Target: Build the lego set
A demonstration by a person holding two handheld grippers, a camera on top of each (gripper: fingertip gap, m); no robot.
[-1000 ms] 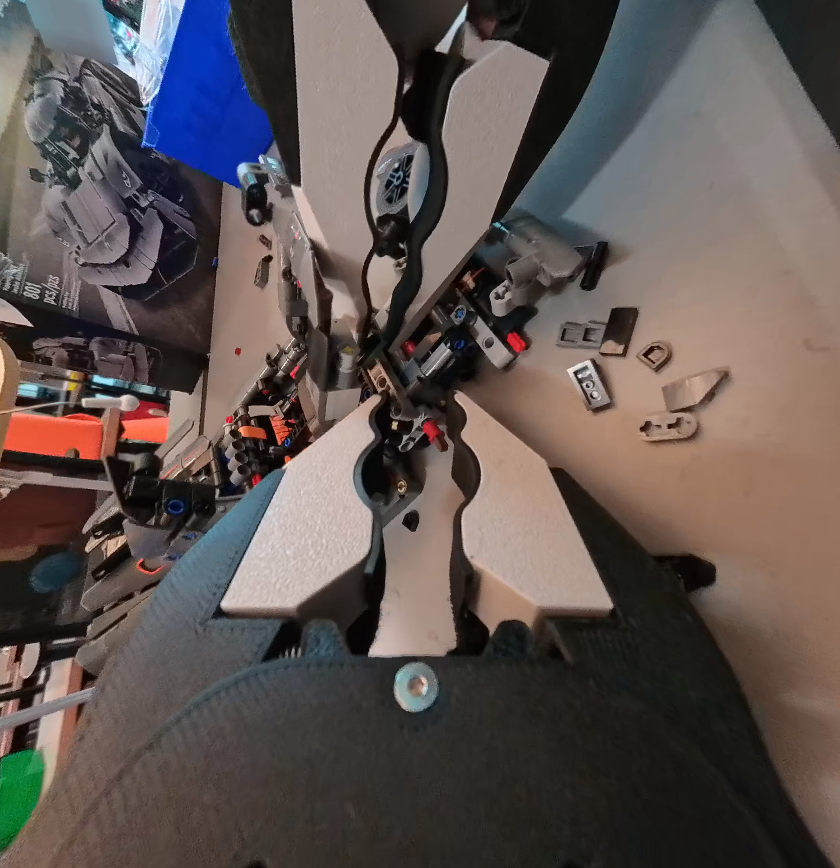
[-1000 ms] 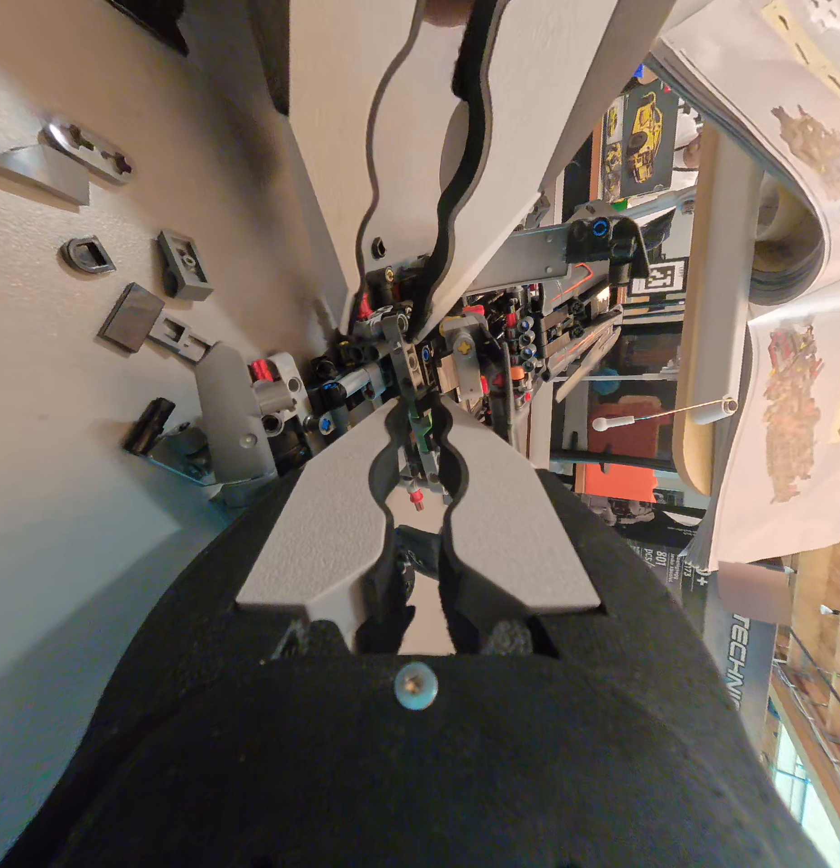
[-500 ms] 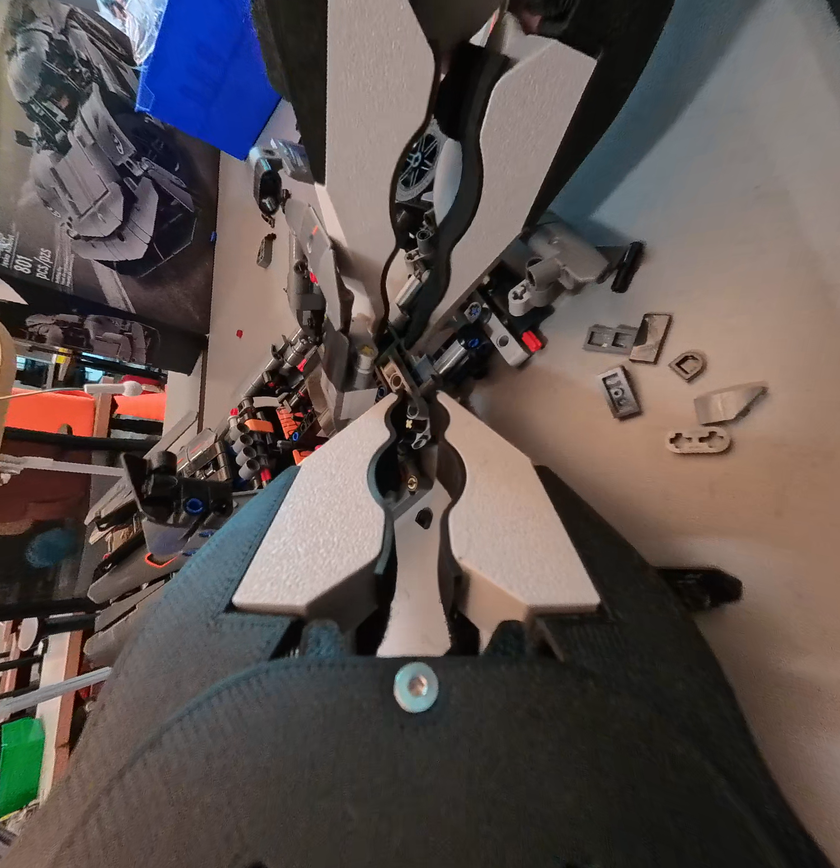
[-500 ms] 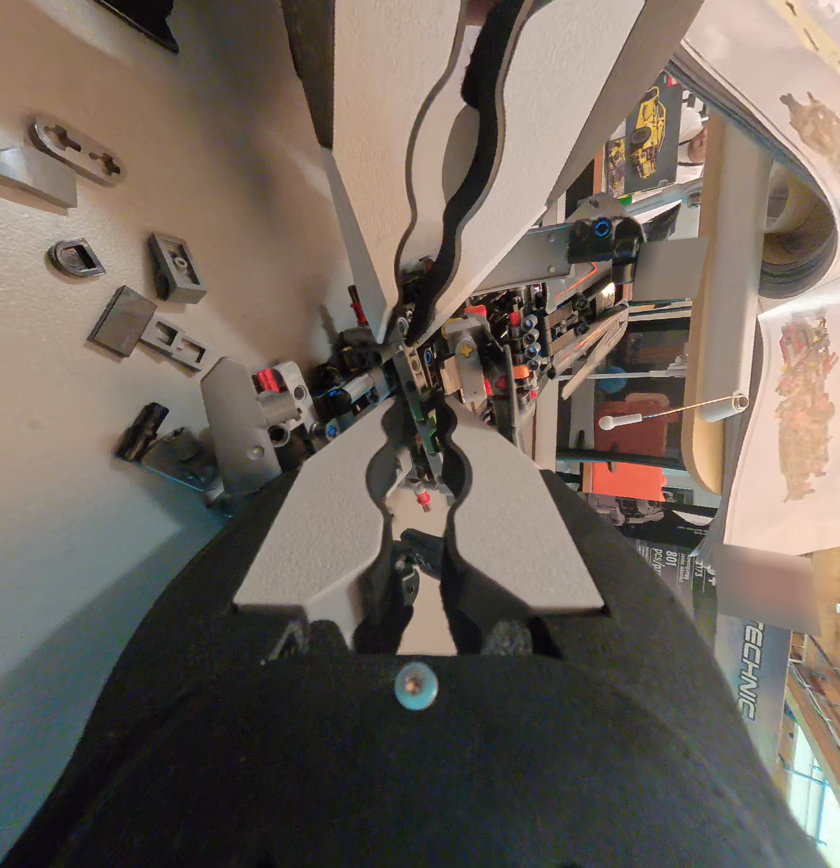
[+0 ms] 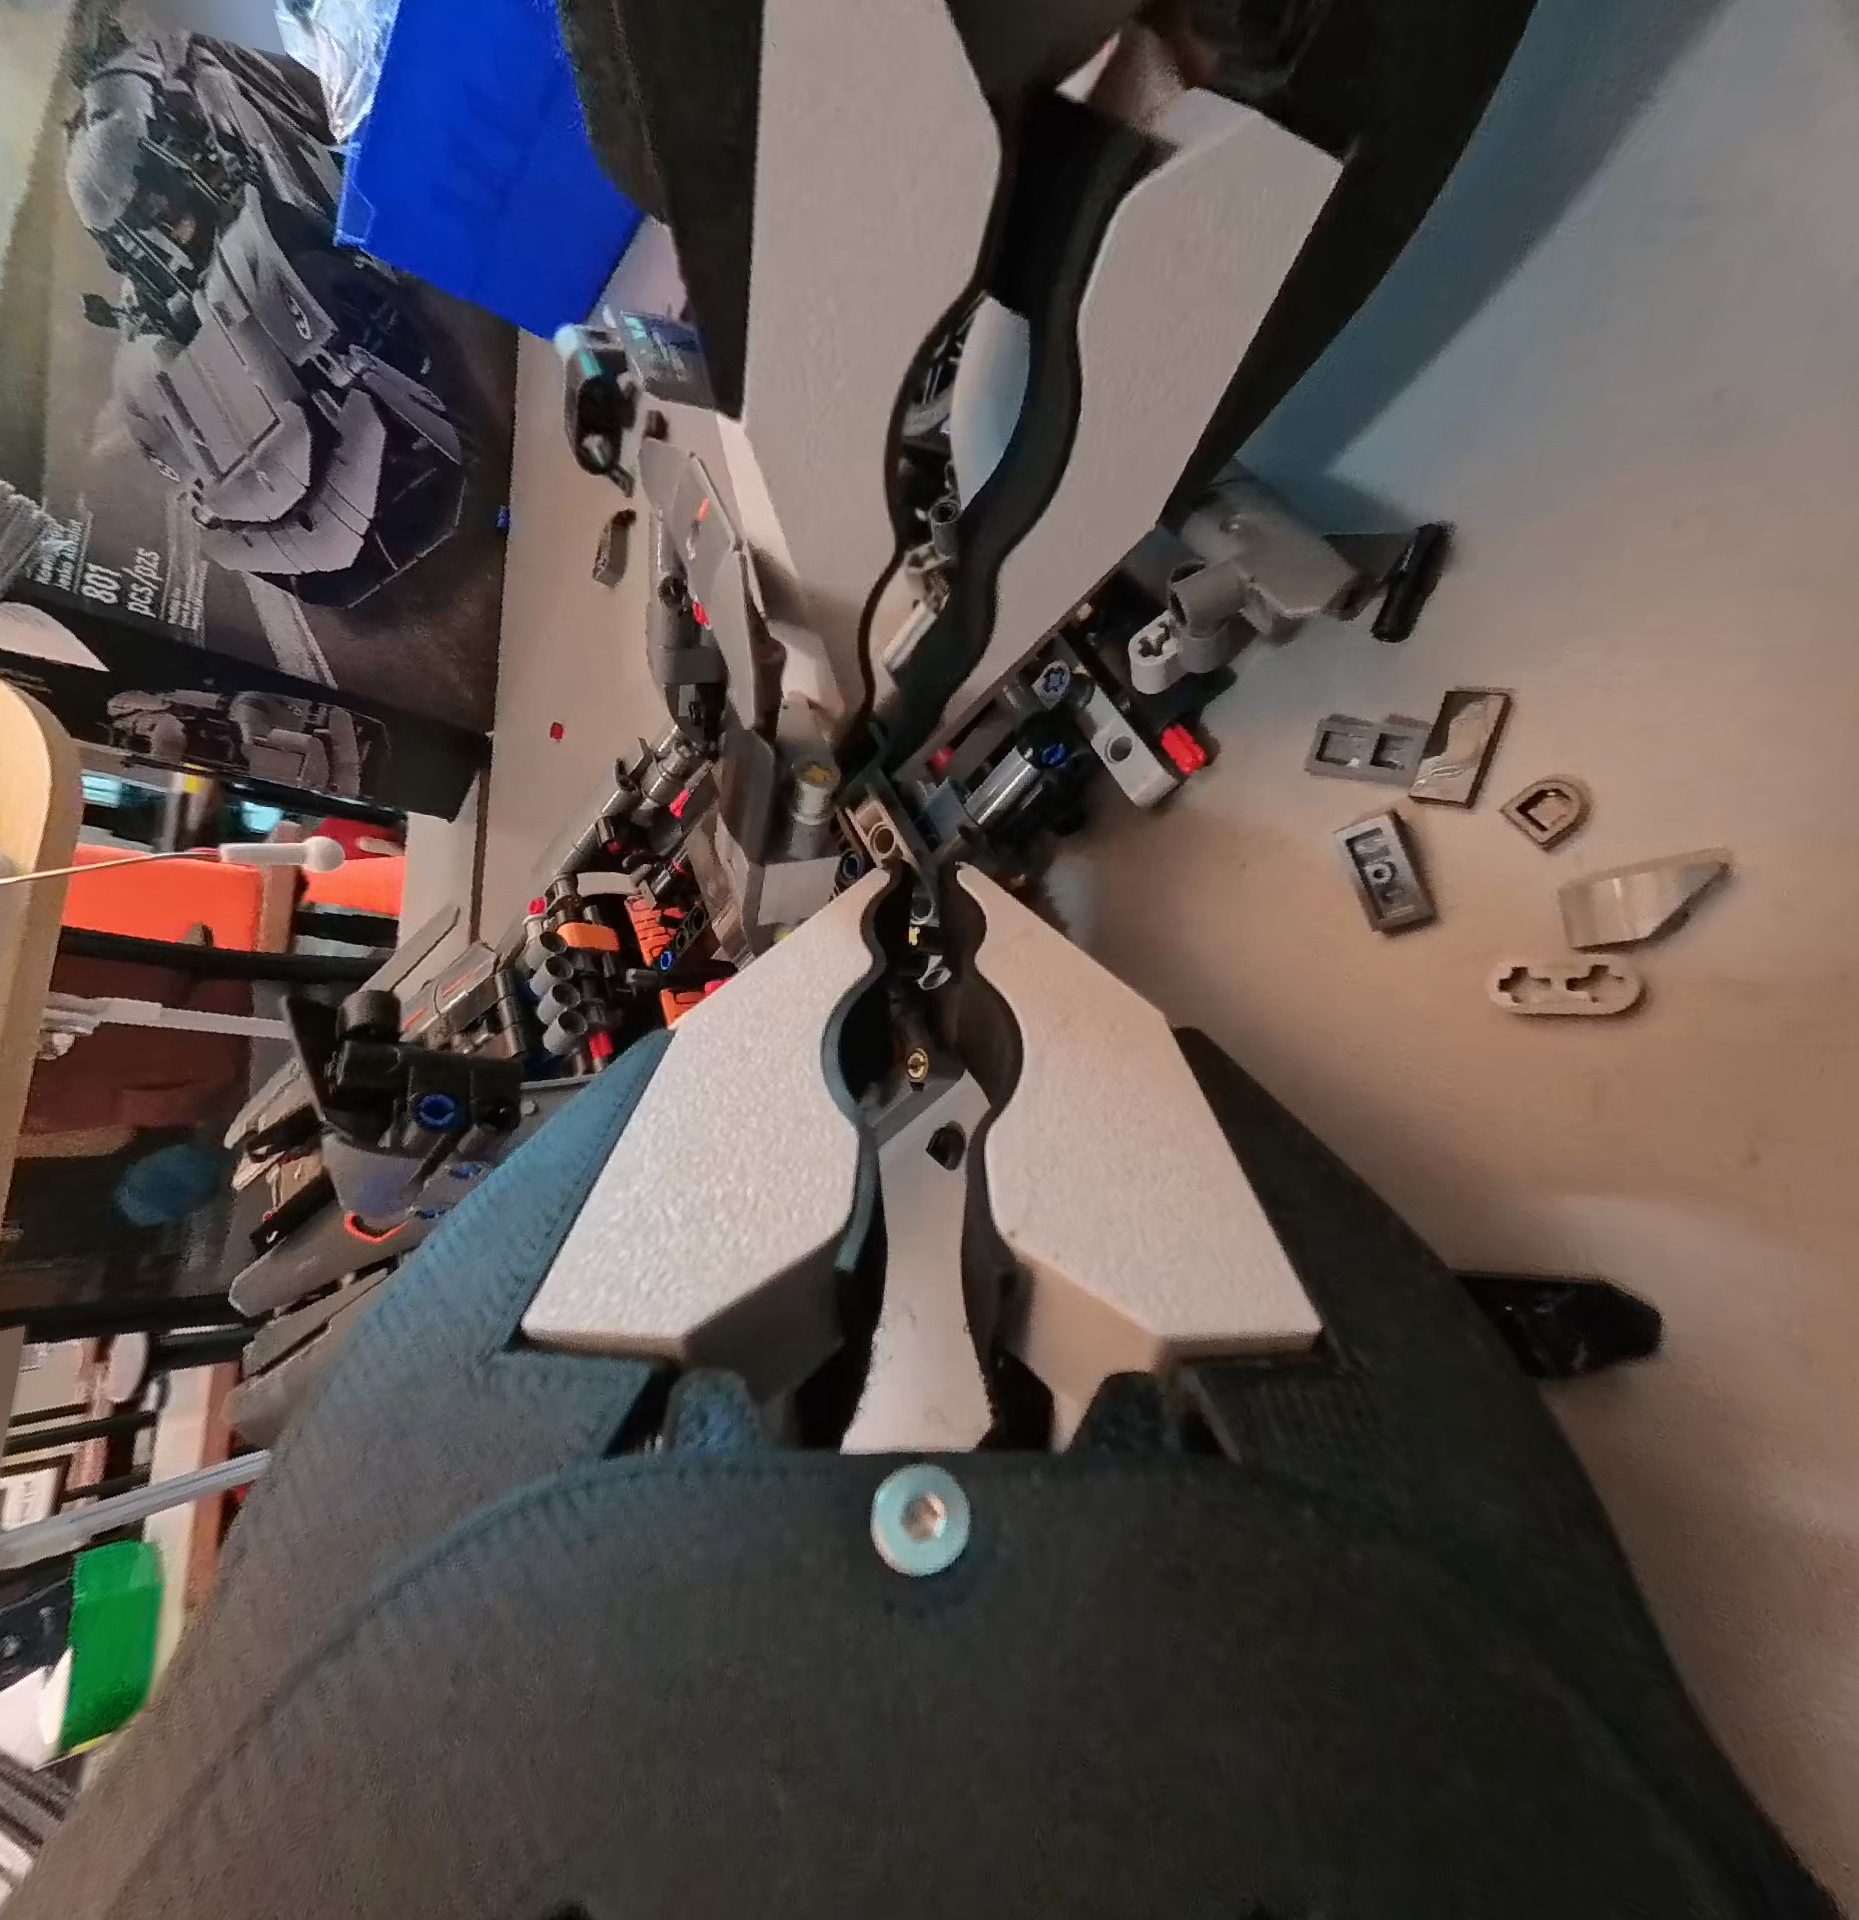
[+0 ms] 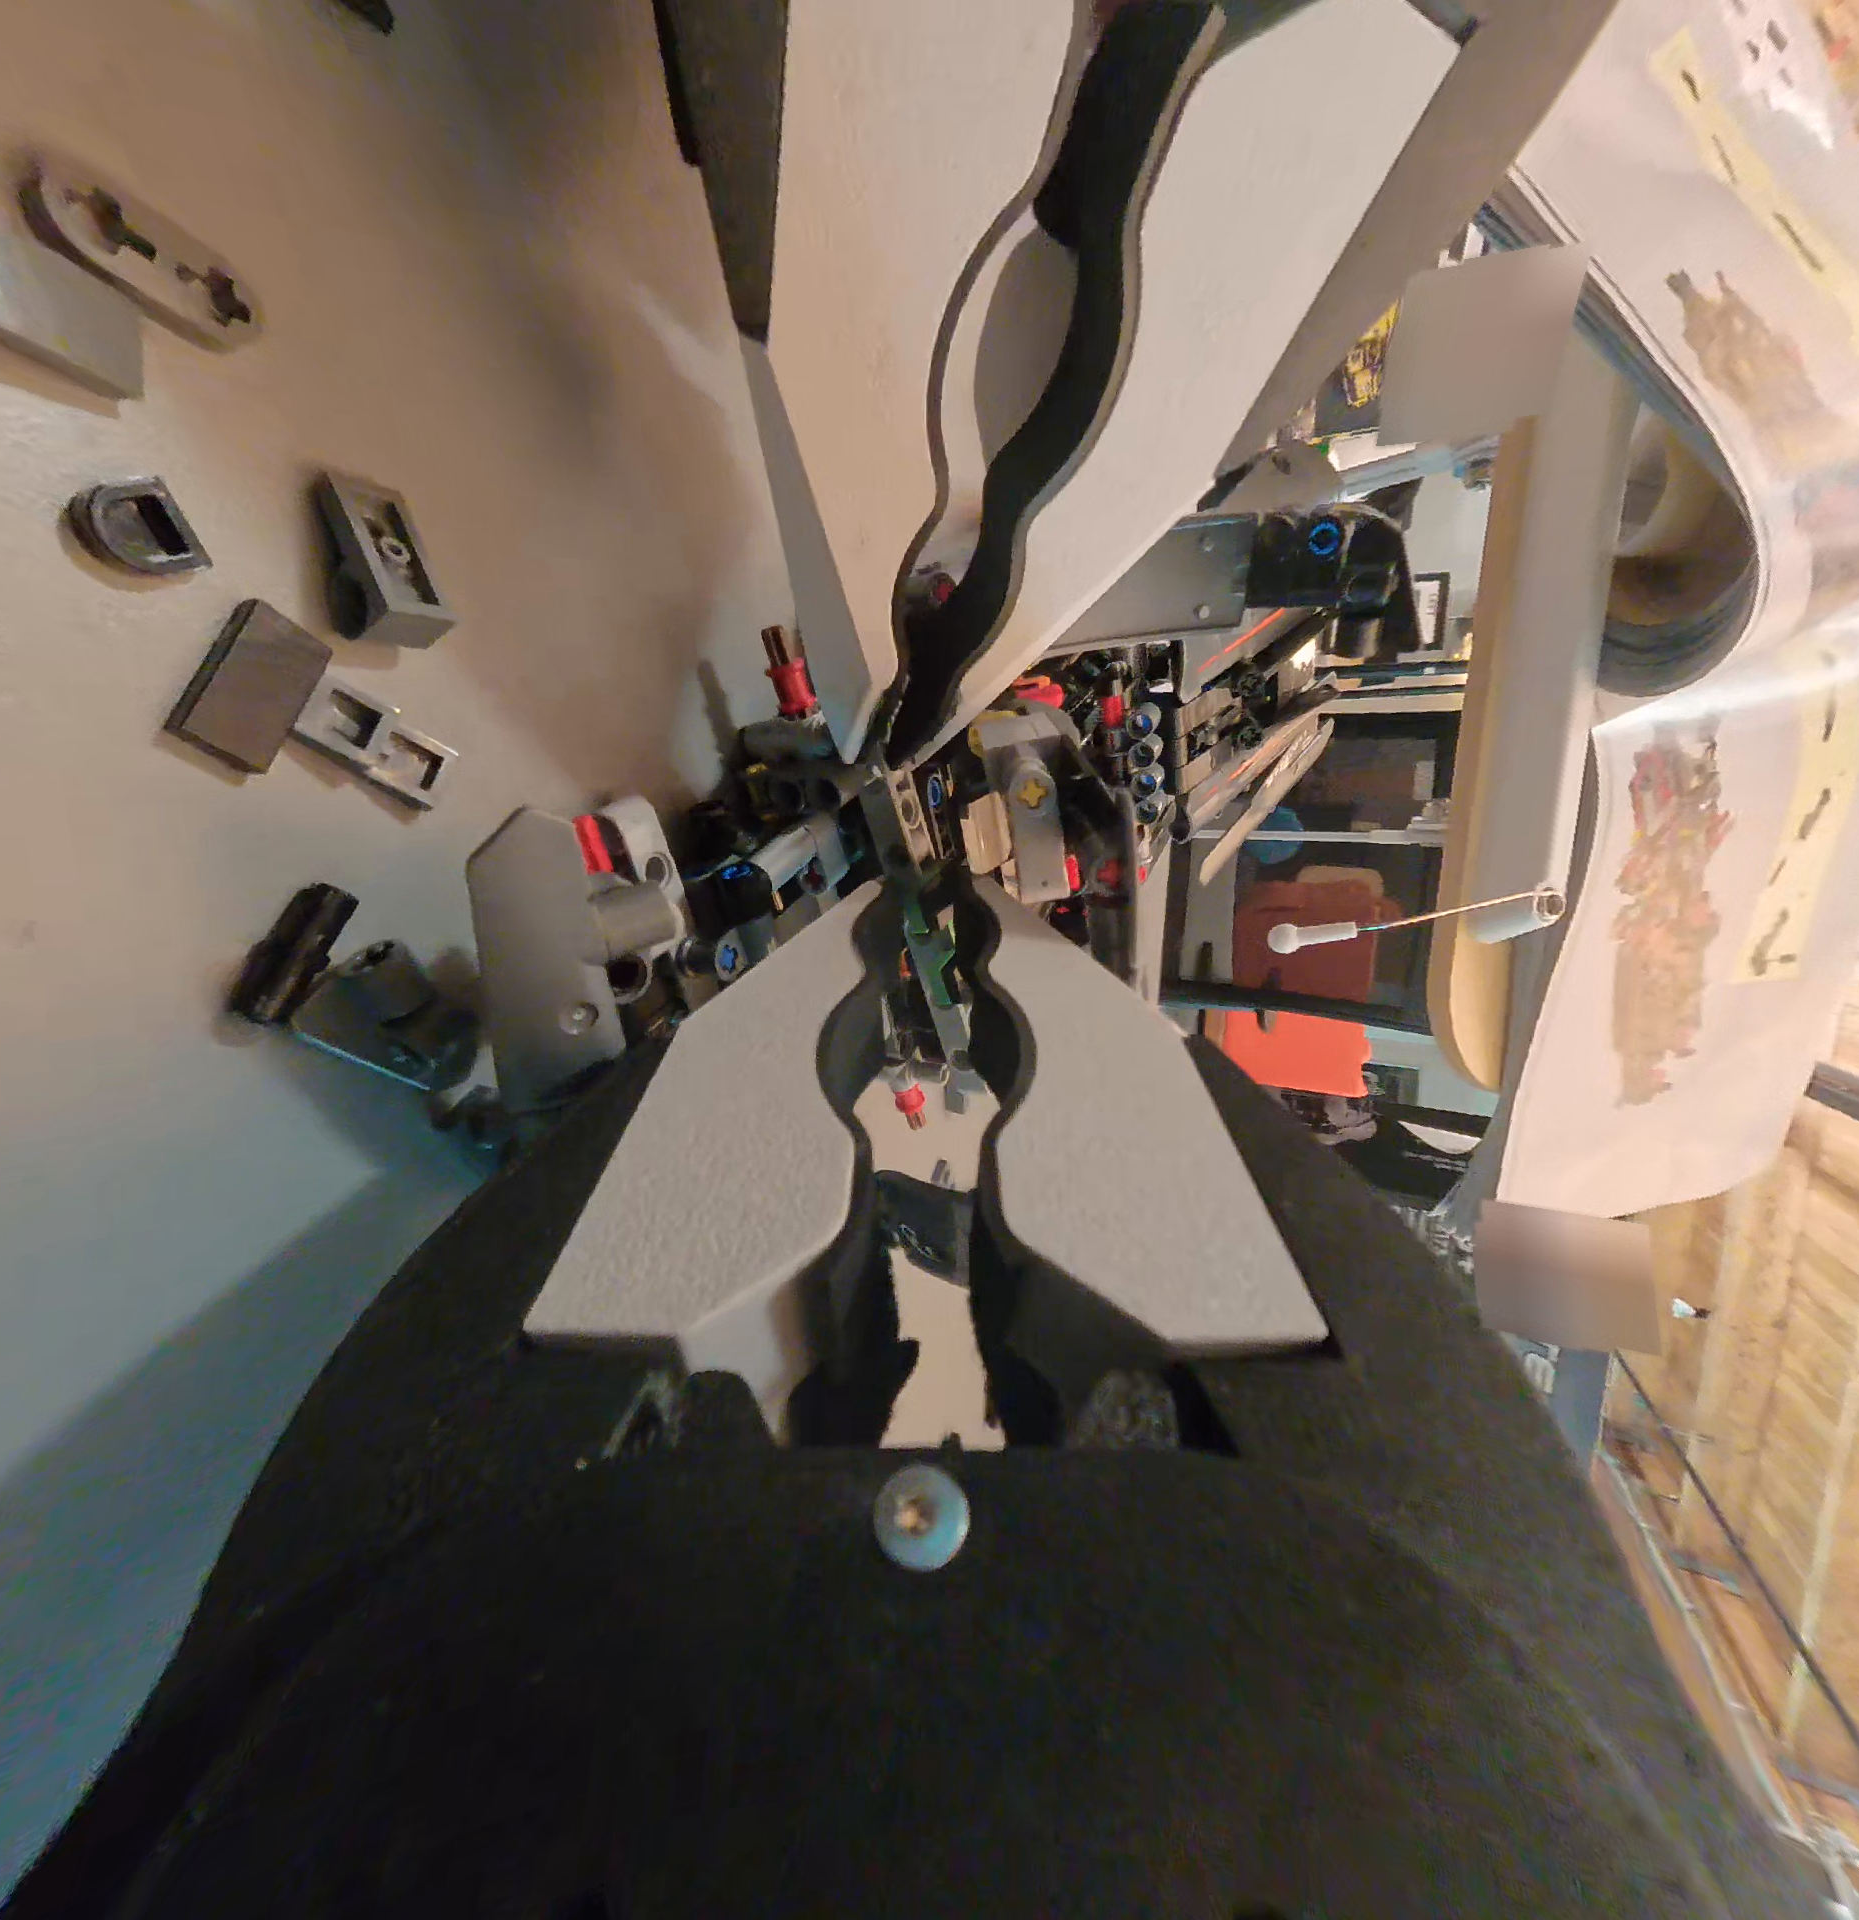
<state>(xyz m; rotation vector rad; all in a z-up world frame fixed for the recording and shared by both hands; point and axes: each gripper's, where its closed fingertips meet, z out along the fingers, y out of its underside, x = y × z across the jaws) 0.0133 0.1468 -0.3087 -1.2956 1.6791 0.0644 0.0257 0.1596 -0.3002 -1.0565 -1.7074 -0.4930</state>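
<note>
The grey and black lego model (image 5: pixel 1018 774) lies on the table, held between both grippers. In the left wrist view my left gripper (image 5: pixel 920 883) is shut on a dark end of the model with black pins. My right gripper (image 5: pixel 873 732) comes in from the top, its tips almost touching the left's. In the right wrist view my right gripper (image 6: pixel 920 899) is shut on a dark grey and green beam (image 6: pixel 930 956) of the lego model (image 6: pixel 779 842). The left gripper (image 6: pixel 883 748) meets it from above. A red pin (image 6: pixel 788 670) sticks up beside it.
Several loose grey pieces lie on the table: a slope (image 5: pixel 1642 894), a flat beam (image 5: pixel 1564 987), a plate (image 5: pixel 1384 871), a tile (image 6: pixel 247 686). The set's box (image 5: pixel 229 364) and a blue bin (image 5: pixel 478 156) stand behind. An instruction booklet (image 6: pixel 1735 727) hangs at the right. My two grippers' fingertips are within a few centimetres of each other.
Both grippers have moved closer together along the model, and their tips now almost touch. Both stay shut on the model.
</note>
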